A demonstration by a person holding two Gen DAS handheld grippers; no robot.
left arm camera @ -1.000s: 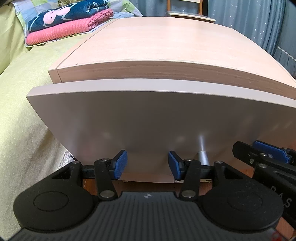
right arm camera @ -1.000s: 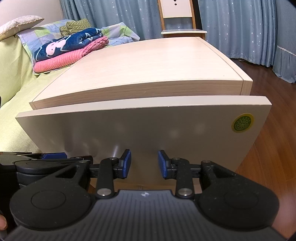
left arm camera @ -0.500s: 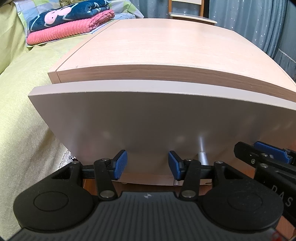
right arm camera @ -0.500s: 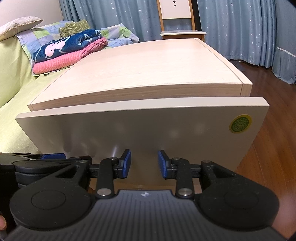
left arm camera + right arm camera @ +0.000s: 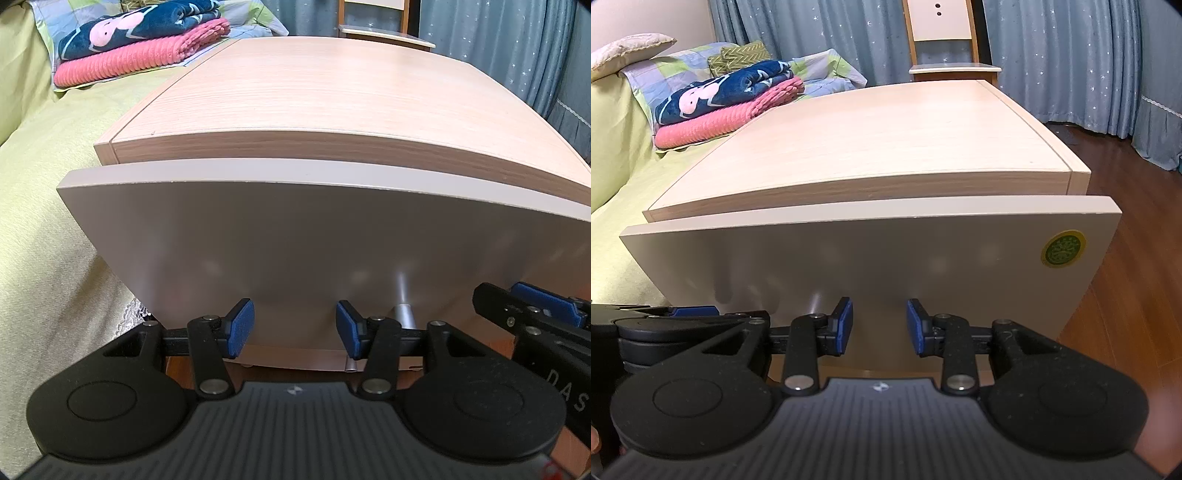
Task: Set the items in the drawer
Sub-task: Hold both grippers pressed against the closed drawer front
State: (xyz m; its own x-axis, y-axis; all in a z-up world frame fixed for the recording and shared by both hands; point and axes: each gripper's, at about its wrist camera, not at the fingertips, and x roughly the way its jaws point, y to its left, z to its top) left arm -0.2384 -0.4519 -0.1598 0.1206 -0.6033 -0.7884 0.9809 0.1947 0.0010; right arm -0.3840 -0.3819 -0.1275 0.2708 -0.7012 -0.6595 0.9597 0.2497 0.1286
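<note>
Both the left gripper [image 5: 294, 329] and right gripper [image 5: 879, 325] stood apart and empty, side by side just before the drawer front [image 5: 871, 258]; the drawer looked barely ajar, no items showed, so the placing seemingly remained undone

even indoor light; soft glare patches on the drawer front [image 5: 314, 251]; strong fisheye bending at edges; corners vignetted dark.
</note>
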